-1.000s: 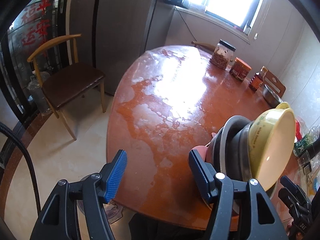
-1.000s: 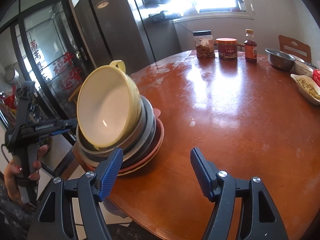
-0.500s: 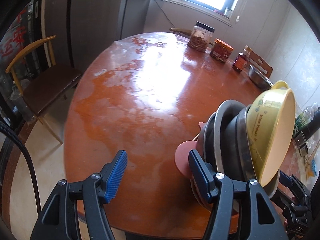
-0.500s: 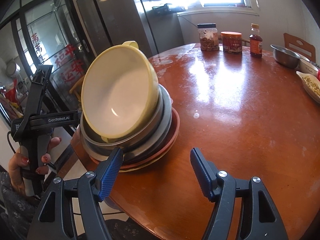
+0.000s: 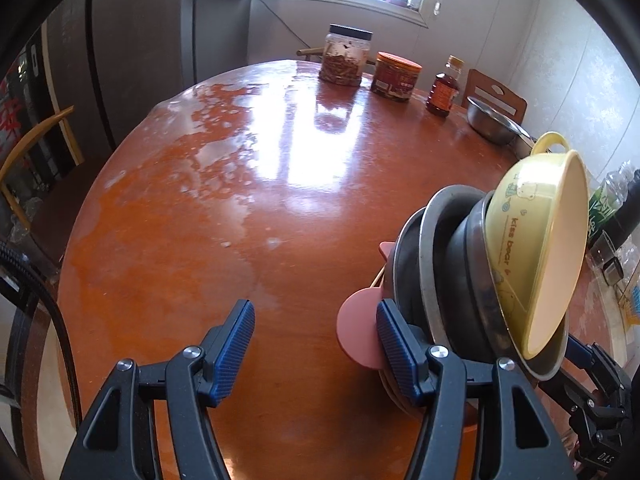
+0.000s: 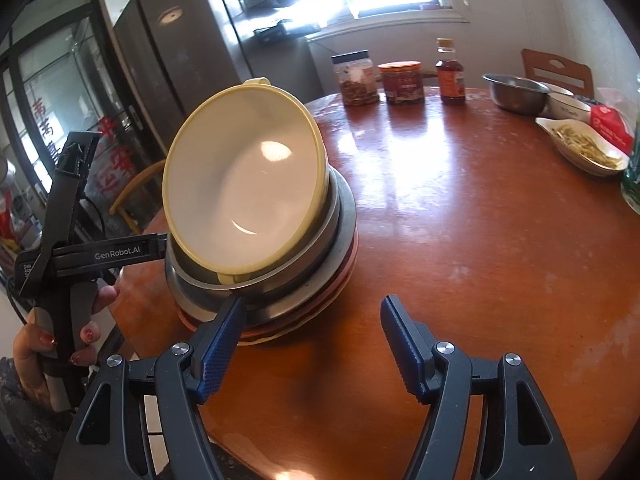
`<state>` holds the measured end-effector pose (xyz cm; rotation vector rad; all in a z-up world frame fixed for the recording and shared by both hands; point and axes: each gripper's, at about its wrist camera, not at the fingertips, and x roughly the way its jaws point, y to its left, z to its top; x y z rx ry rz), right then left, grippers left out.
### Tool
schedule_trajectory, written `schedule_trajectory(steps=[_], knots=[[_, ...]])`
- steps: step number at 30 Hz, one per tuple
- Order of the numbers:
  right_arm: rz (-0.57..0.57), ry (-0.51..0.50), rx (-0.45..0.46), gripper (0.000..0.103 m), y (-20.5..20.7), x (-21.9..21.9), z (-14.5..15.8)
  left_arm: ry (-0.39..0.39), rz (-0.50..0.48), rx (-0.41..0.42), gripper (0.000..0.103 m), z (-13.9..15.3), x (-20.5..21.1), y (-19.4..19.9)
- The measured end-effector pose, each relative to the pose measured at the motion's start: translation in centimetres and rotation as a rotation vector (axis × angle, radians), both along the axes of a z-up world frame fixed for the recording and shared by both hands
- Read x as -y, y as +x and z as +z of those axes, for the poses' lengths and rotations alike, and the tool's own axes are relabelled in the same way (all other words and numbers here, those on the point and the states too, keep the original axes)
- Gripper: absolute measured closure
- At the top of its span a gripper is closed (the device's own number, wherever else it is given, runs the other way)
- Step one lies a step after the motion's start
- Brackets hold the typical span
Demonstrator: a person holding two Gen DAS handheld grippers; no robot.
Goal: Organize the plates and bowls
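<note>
A stack of plates and bowls (image 6: 280,280) is seen at the near edge of the round brown table (image 6: 460,240). On top of it a yellow bowl (image 6: 244,188) with a small loop handle is set, strongly tilted, so that its white inside is turned toward the right wrist camera. Under this bowl, grey metal dishes (image 5: 448,264) are nested, and below them pink plates (image 5: 356,332) are stacked on the table.

The left gripper (image 5: 316,344) is held with its jaws spread, and nothing is pinched between them. Its right finger is seen just beside the pink plates and in front of them; whether it touches them cannot be told. In the right wrist view this gripper is seen from the side, held by a hand (image 6: 44,344) with red nails, to the left of the stack.

The right gripper (image 6: 312,344) is also spread and empty. Its left finger (image 6: 218,348) lies in front of the low edge of the stack, while its right finger is above bare table.

At the far side of the table a clear jar (image 6: 356,78), a red-lidded jar (image 6: 402,82) and a brown bottle (image 6: 450,74) are placed in a row. To the right of them a steel bowl (image 6: 516,92) and a white dish with food (image 6: 580,144) are found. A wooden chair (image 5: 36,156) is seen beside the table.
</note>
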<state>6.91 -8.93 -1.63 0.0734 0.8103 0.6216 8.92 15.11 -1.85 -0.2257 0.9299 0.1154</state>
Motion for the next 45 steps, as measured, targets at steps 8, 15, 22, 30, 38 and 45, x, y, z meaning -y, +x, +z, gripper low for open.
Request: schedule_trajectory(steps=[8,15,22,30,38,45], knots=[[-0.077,0.014,-0.005,0.032,1.0,3.6,-0.2,0.021,-0.041,-0.009,0.04,0.0,3.5,1.8],[-0.114,0.024,-0.012,0.032,1.4,5.4,-0.2,0.029,-0.049,-0.007,0.04,0.0,5.1,2.5],[-0.135,0.027,0.006,0.032,1.0,6.0,0.5,0.056,0.008,0.002,0.039,0.0,4.6,1.6],[-0.149,0.003,0.039,0.031,-0.9,6.3,0.9,0.082,0.045,0.012,0.039,0.3,4.9,-2.3],[-0.154,-0.028,0.104,0.028,-4.2,5.7,1.0,0.11,0.019,0.04,0.038,0.3,7.5,-6.3],[-0.147,-0.06,0.107,0.026,-6.1,5.2,0.3,0.12,0.003,0.048,0.035,-0.1,9.4,-8.0]])
